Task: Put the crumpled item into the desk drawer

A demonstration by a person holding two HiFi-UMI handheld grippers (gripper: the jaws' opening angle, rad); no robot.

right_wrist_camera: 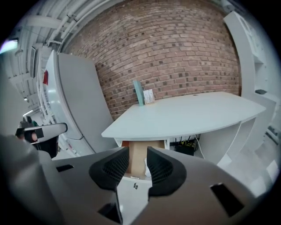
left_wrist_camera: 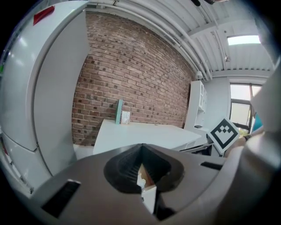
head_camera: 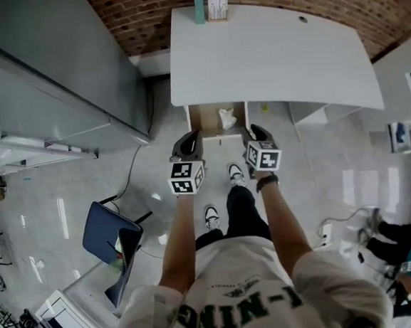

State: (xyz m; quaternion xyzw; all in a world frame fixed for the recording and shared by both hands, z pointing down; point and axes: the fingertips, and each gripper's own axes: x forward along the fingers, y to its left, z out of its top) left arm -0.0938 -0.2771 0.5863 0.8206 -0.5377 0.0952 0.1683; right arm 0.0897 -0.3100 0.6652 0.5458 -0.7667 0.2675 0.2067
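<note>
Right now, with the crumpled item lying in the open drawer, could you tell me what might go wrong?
The crumpled item sits loosely in the open drawer; if it stands proud, it may catch under the desk top on closing. The right gripper, jaws apart and empty, hovers near the drawer front and could snag its edge. A one-sided push by the left gripper may skew the drawer.

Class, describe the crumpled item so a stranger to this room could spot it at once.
Find the white desk against the brick wall. Under its front edge a wooden drawer stands pulled open. The crumpled item lies toward the drawer's right side: a small white wad, the only thing showing on its brown floor.
</note>
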